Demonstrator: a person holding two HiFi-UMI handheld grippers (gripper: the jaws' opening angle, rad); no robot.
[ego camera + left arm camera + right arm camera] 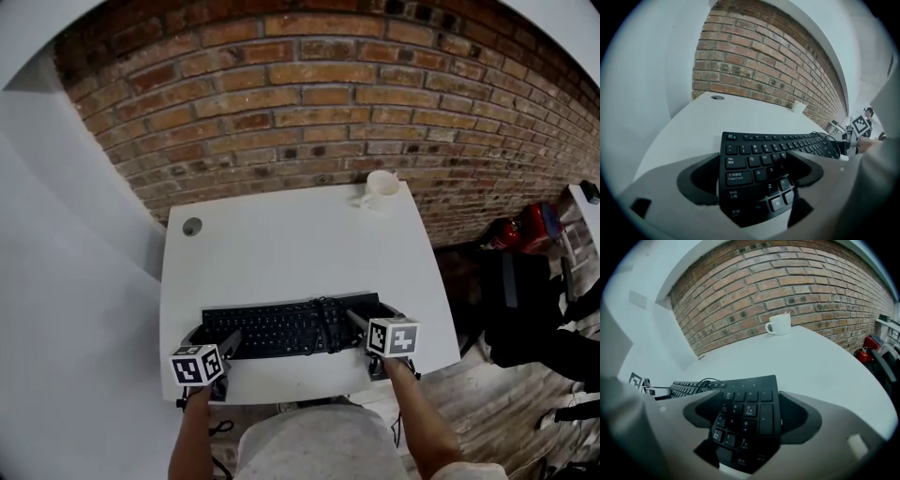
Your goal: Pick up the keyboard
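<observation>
Your left claw [228,344] and right claw [359,322] stand open over keyboard [286,328] ends, 9 and 3 o'clock; gripping and lifting remain.

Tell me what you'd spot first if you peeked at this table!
The black keyboard near the front edge of the white table grabs the eye first, with open tongs around each end: the left tongs and the right tongs. After that comes a white cup at the table's far right corner, before a brick wall.
</observation>
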